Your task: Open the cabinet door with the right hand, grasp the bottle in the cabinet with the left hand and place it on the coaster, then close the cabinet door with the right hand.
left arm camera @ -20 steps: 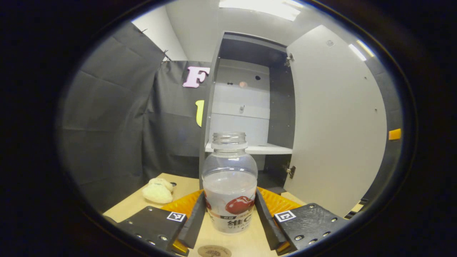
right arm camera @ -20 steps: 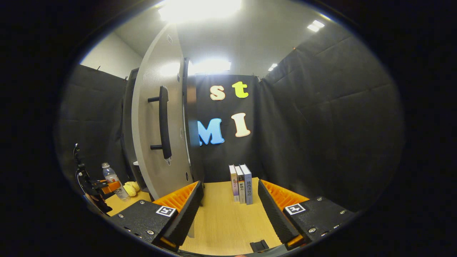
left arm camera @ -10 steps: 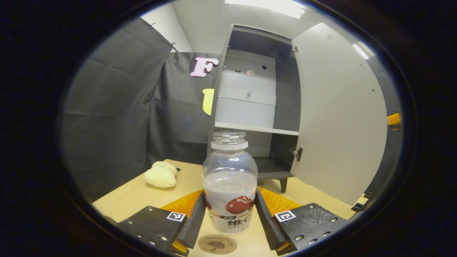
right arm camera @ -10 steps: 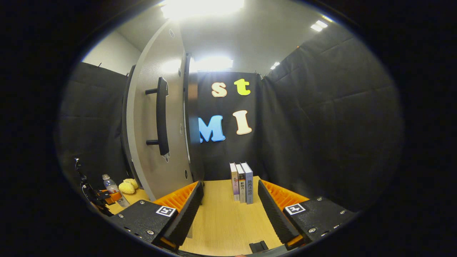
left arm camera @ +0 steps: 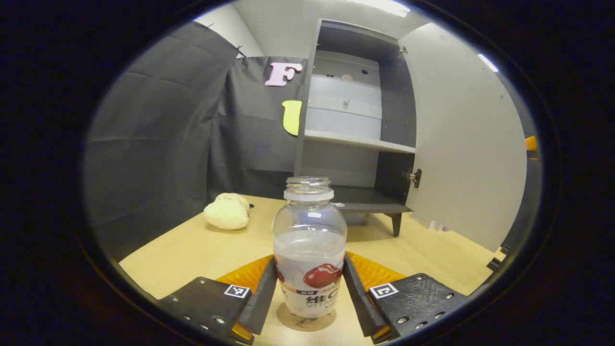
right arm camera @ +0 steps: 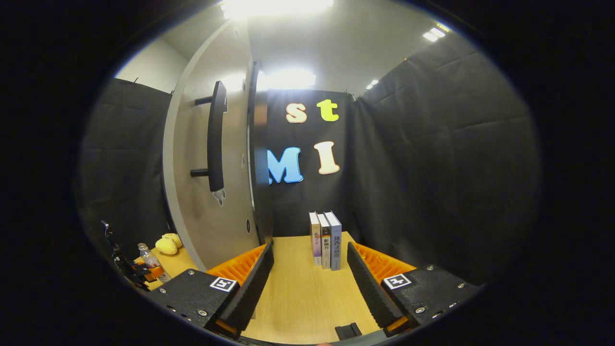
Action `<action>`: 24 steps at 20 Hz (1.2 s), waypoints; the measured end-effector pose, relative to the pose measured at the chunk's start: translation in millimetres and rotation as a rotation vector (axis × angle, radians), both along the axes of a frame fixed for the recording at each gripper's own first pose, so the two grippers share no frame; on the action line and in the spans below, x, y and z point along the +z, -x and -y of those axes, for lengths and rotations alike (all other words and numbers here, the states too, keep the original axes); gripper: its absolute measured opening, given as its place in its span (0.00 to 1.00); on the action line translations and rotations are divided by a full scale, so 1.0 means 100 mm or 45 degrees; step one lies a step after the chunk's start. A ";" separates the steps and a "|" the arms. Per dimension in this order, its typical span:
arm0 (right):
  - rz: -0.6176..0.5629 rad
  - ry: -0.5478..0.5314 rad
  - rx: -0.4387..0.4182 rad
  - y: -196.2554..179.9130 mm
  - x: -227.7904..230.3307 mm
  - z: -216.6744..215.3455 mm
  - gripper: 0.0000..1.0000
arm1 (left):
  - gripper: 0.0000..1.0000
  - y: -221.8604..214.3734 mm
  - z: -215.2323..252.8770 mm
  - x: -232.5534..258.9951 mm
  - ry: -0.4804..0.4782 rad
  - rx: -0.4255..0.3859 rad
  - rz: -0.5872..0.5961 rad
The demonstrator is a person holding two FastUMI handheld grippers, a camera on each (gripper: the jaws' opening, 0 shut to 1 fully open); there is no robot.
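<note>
Left gripper view is showing the left gripper (left arm camera: pixel 310 293) pinching a clear plastic bottle with a cherry label (left arm camera: pixel 309 250) between both fingers, the bottle standing upright with its base over the round brown coaster (left arm camera: pixel 307 321) on the pale wooden table (left arm camera: pixel 192 250); whether it is touching the coaster I cannot tell. Behind it the tall grey cabinet (left arm camera: pixel 353 120) is standing with its pale door (left arm camera: pixel 468 144) swung wide open, and a cream plush toy (left arm camera: pixel 227 214) is lying on the table to the left. Right gripper view is showing the right gripper (right arm camera: pixel 307 278) hanging over the table with its jaws spread and nothing between them, facing three upright books (right arm camera: pixel 325 239), while the door's black bar handle (right arm camera: pixel 215 137) is sitting up and to the left, well apart from the fingers
</note>
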State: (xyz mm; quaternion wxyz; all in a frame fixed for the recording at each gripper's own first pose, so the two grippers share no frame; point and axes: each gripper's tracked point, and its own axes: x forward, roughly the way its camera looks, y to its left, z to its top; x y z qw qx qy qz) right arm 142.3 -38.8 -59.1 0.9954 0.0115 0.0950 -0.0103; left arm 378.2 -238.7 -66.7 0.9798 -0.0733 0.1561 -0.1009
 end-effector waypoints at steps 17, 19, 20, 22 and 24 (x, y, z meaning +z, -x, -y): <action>-0.017 0.029 0.056 -0.06 -0.07 -0.15 0.95 | 0.81 0.10 -0.14 -0.16 -0.084 0.078 -0.079; -0.012 0.022 0.065 -0.07 -0.06 -0.16 0.95 | 0.81 0.09 -0.15 -0.14 -0.100 0.075 -0.072; -0.009 0.018 0.068 -0.09 -0.06 -0.17 0.95 | 0.84 0.08 -0.15 -0.12 -0.097 0.071 -0.066; 0.000 0.007 0.079 -0.09 -0.03 -0.19 0.95 | 0.85 0.07 -0.12 -0.08 -0.095 0.060 -0.051; 0.011 -0.005 0.089 -0.12 0.00 -0.20 0.95 | 0.82 0.06 -0.12 -0.01 -0.094 0.050 -0.026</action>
